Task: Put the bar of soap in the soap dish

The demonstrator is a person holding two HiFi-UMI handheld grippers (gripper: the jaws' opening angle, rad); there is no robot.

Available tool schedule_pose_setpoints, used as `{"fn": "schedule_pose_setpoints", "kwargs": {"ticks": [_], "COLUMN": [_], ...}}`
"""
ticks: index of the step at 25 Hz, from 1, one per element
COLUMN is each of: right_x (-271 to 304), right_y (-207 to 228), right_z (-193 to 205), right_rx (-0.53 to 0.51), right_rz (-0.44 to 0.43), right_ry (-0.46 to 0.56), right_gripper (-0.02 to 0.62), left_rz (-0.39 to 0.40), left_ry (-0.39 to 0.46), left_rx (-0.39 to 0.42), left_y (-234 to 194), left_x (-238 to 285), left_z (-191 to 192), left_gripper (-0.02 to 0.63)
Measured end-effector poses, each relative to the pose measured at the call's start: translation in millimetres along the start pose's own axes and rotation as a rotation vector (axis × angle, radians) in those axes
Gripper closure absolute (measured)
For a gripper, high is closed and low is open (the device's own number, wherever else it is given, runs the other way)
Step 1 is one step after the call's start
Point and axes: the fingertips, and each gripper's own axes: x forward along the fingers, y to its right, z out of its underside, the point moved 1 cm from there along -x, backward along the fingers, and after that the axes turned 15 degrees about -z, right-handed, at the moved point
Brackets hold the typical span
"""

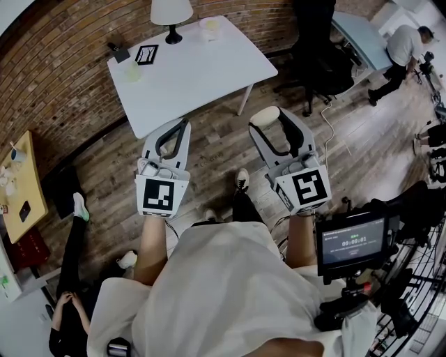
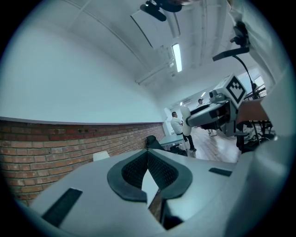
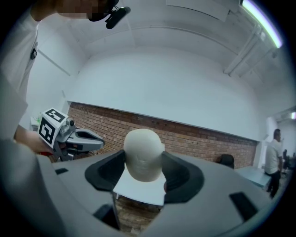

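My right gripper point(image 1: 273, 124) is shut on a cream oval bar of soap point(image 1: 264, 116), held in the air over the wooden floor, short of the white table point(image 1: 209, 77). In the right gripper view the soap point(image 3: 143, 155) sits between the two dark pads point(image 3: 107, 172) and sticks up above them. My left gripper point(image 1: 181, 127) hangs beside it, shut, with nothing in it; its pads point(image 2: 162, 172) meet at the tip. On the table's far edge stands a pale round dish-like thing point(image 1: 210, 27); I cannot tell whether it is the soap dish.
The table also carries a white lamp point(image 1: 171, 14), a black frame point(image 1: 146, 54), a small dark object point(image 1: 118, 51) and a pale green item point(image 1: 132, 72). A black office chair point(image 1: 317, 63) stands to the right. One person sits on the floor at the left point(image 1: 70, 279).
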Motion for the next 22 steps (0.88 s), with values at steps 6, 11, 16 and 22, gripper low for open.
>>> {"fn": "schedule_pose_setpoints", "kwargs": {"ticks": [6, 11, 16, 22], "right_x": [9, 19, 45, 61], "right_y": [22, 48, 99, 125], "right_z": [12, 21, 34, 40], "right_rx": [0.016, 0.015, 0.025, -0.002], "right_rz": [0.006, -0.016, -0.047, -0.076], "right_ry": [-0.006, -0.005, -0.003, -0.007], "right_gripper": [0.341, 0.341, 0.341, 0.341], "left_rz": [0.003, -0.018, -0.038, -0.061], "left_ry": [-0.014, -0.030, -0.049, -0.045], "left_rx": [0.015, 0.005, 0.006, -0.009], "left_y": [4, 8, 15, 16], "left_x": [22, 49, 99, 127], "left_z": [7, 13, 20, 23], "left_gripper": [0.598, 0.598, 0.598, 0.598]}}
